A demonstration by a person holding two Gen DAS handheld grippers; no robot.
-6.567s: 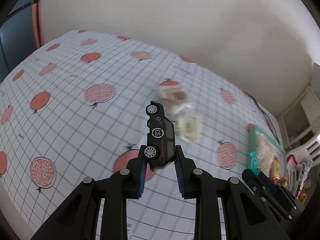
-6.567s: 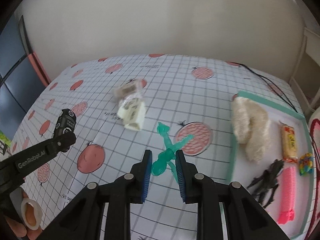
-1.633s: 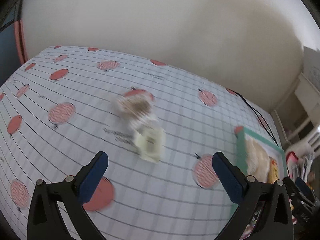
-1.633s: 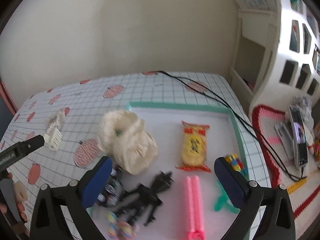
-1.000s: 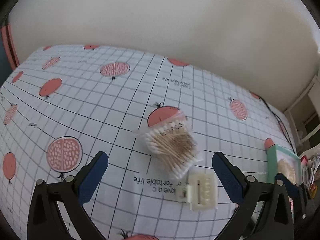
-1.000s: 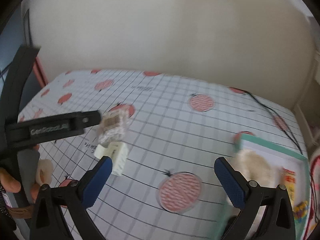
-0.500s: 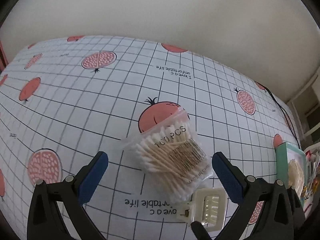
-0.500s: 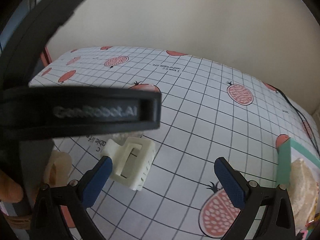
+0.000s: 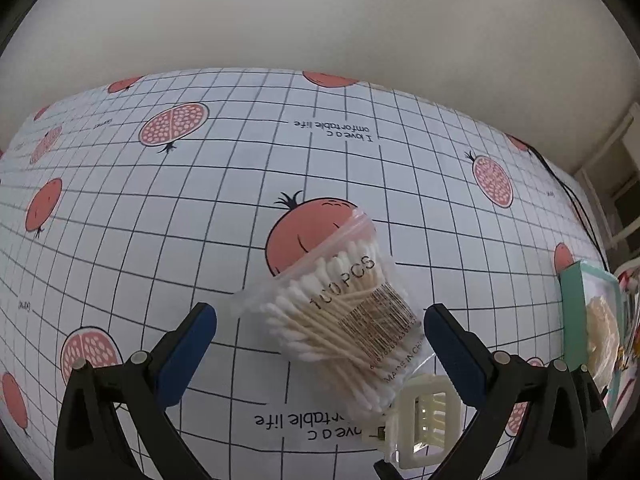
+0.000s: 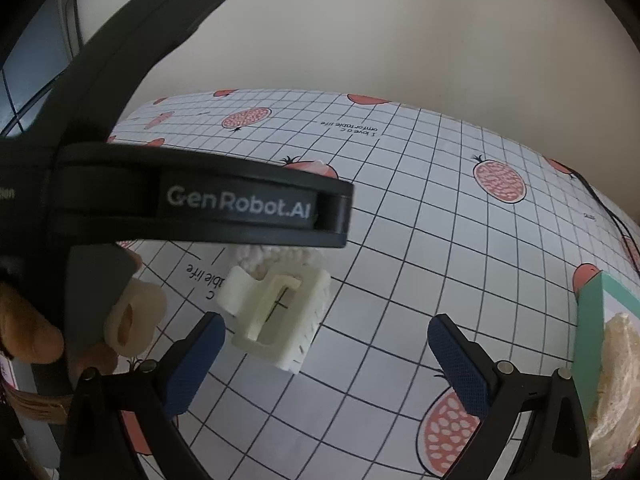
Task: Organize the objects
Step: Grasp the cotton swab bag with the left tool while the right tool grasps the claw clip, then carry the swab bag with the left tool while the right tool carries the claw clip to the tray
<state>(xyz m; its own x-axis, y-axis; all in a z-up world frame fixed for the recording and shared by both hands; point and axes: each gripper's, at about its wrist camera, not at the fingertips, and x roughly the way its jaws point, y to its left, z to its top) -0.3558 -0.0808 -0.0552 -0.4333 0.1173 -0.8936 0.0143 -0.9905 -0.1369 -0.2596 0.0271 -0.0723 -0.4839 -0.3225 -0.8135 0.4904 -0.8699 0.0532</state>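
A clear bag of cotton swabs (image 9: 340,312) lies on the pomegranate tablecloth (image 9: 200,208), between the wide-open fingers of my left gripper (image 9: 320,356), which is empty. A cream hair claw clip (image 9: 420,420) lies just right of and nearer than the bag. In the right wrist view the clip (image 10: 280,320) sits between my open, empty right gripper (image 10: 324,360) fingers, towards the left finger. The left gripper's black finger (image 10: 200,204) crosses that view and hides most of the swab bag (image 10: 272,256).
A white tray with a teal rim (image 10: 588,320) stands at the right, holding a cream fluffy item (image 10: 620,380); it also shows in the left wrist view (image 9: 572,312). A black cable (image 9: 576,208) runs along the far right of the table.
Both grippers have moved closer and lower towards the swab bag and the clip. Both stay open and empty. Earlier, the toy car and green toy were released in the tray.
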